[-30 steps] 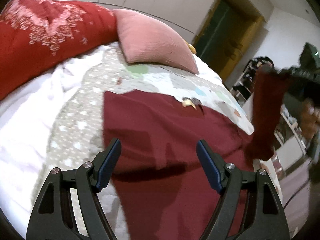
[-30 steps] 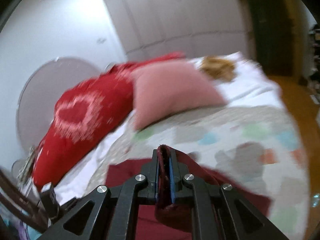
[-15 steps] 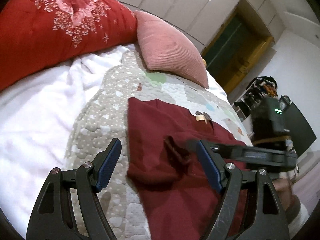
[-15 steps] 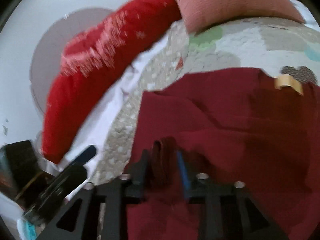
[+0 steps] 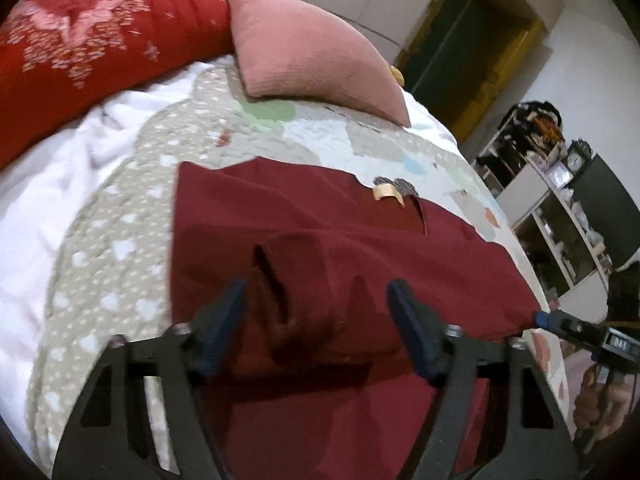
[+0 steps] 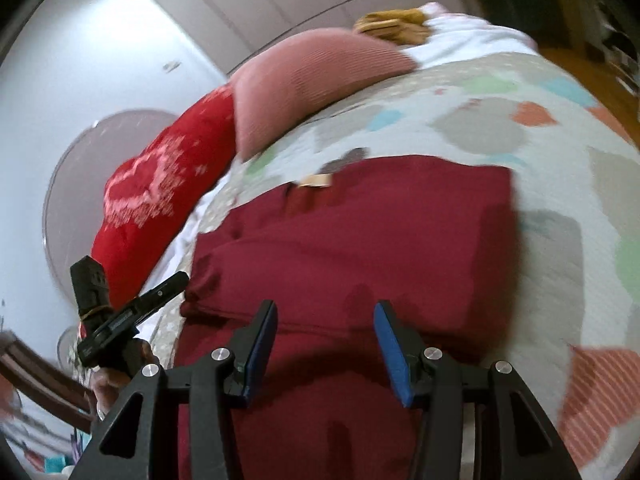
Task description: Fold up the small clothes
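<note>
Quilted bed [image 5: 120, 240], blurred maroon garment [image 5: 320, 240]

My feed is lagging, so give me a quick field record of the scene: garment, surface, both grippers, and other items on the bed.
garment: dark red garment, partly folded, lying on the quilt
surface: patterned quilt on a bed
left gripper: open, over the garment, holding nothing
right gripper: open, over the garment, holding nothing
other items: pink cushion, red pillow

You have one dark red cloth garment [image 5: 328, 240], one pink ribbed pillow [image 5: 312, 52], one red flowered bolster [image 5: 80, 48], and two black grippers.
</note>
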The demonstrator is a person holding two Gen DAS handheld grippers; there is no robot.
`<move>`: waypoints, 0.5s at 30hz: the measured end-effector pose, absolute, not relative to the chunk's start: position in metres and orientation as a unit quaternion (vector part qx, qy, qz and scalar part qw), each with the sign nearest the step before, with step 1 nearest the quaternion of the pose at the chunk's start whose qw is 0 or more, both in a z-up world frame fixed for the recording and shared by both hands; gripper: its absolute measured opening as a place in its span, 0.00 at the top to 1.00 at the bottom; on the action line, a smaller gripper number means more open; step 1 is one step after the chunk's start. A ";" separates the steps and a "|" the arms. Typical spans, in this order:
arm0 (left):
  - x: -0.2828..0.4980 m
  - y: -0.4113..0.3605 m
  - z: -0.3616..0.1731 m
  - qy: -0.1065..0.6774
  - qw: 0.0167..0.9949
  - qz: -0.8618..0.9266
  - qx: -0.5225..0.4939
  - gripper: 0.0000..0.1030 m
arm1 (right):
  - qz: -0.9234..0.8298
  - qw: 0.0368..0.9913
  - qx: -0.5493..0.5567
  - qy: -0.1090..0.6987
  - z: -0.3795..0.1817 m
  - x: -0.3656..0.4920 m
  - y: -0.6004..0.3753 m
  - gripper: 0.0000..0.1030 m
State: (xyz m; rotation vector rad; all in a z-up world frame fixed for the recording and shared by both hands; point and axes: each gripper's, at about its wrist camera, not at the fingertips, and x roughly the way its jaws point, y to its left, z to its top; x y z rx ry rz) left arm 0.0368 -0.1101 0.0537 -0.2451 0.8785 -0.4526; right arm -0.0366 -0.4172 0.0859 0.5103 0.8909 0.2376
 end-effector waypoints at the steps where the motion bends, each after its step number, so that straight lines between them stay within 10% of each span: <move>1: 0.039 -0.116 0.053 0.423 0.872 -0.219 -0.112 0.45 | 0.111 0.864 0.251 0.422 0.085 -0.041 -0.424 0.53; 7: 0.053 -0.138 0.045 0.449 0.869 -0.195 -0.069 0.90 | 0.099 0.863 0.278 0.410 0.081 -0.063 -0.454 0.53; 15: 0.059 -0.103 0.102 0.387 0.901 -0.181 -0.074 0.95 | 0.069 0.882 0.265 0.383 0.096 -0.055 -0.458 0.53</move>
